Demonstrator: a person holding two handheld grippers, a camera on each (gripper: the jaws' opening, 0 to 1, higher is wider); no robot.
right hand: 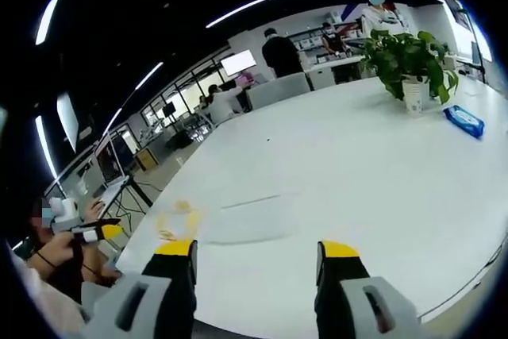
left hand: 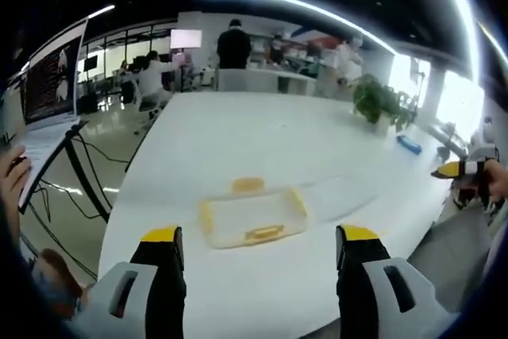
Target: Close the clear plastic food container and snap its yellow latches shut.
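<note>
In the left gripper view the left gripper point(left hand: 259, 245) had its two yellow-tipped jaws spread wide apart, holding nothing and touching nothing, poised above the near edge of the white table point(left hand: 262, 129). Just beyond and between the jaws lay the clear plastic food container point(left hand: 252, 217), resting flat on the table, its body see-through and pale, with yellow latches point(left hand: 264, 233) at its near side, its far side and its two ends; a clear flat piece, which looked like its lid point(left hand: 337, 196), lay beside it to the right, though its outline was faint against the white surface. At the right edge of that view the right gripper point(left hand: 456, 169) showed in a person's hand, well away from the container. In the right gripper view the right gripper point(right hand: 258, 258) likewise had its jaws wide apart and empty over the table, and the container point(right hand: 176, 222) appeared as a faint yellow-edged shape ahead and to the left, with the clear lid point(right hand: 250, 220) beside it. A potted plant point(right hand: 409, 61) and a blue pack point(right hand: 463, 121) stood far across the table
</note>
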